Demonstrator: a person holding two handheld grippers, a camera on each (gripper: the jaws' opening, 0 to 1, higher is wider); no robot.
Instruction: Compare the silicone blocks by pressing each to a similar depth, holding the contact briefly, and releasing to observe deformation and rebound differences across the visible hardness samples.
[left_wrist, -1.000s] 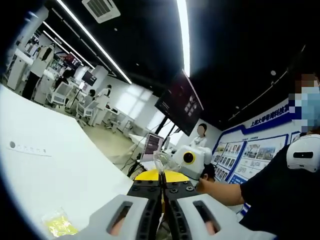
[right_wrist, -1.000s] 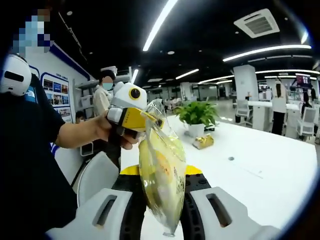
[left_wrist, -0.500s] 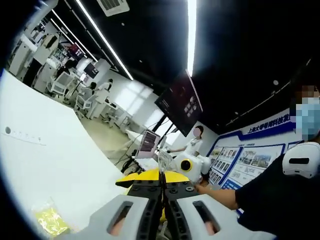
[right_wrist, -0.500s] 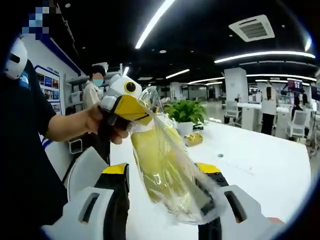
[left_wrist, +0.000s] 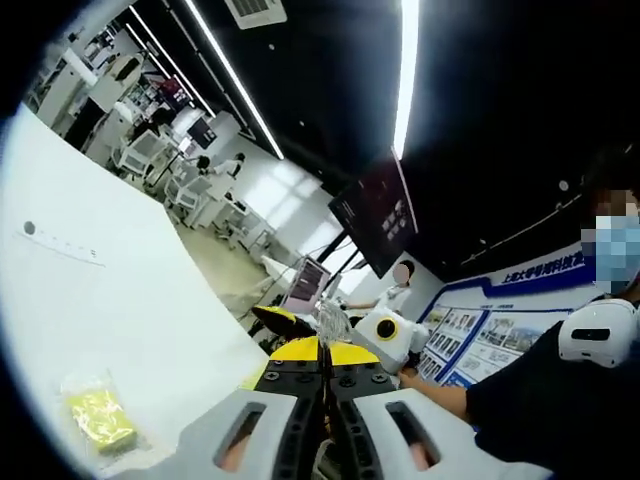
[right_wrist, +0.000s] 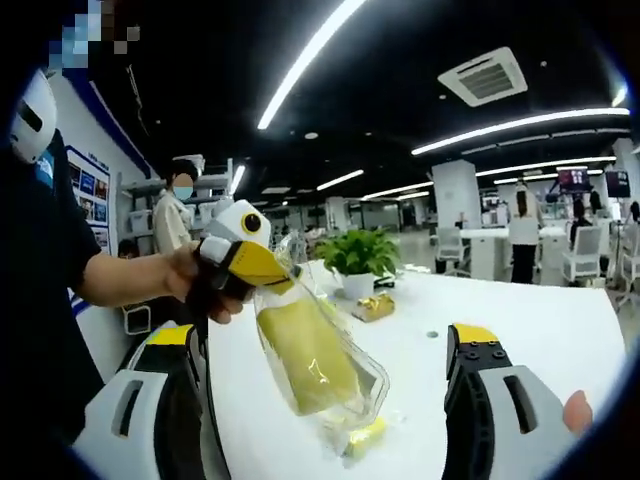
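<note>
Bag (right_wrist: 318, 362) btwn right claw (right_wrist: 325, 400) jaws; plant (right_wrist: 360, 254) behind.

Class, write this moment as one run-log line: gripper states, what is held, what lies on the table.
left hand-held gripper: shut on clear bag, lifted | right hand-held gripper: open | small packet: on white table

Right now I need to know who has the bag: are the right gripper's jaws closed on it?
No: the right gripper stands wide open, while the left gripper holds the bag by its top.
</note>
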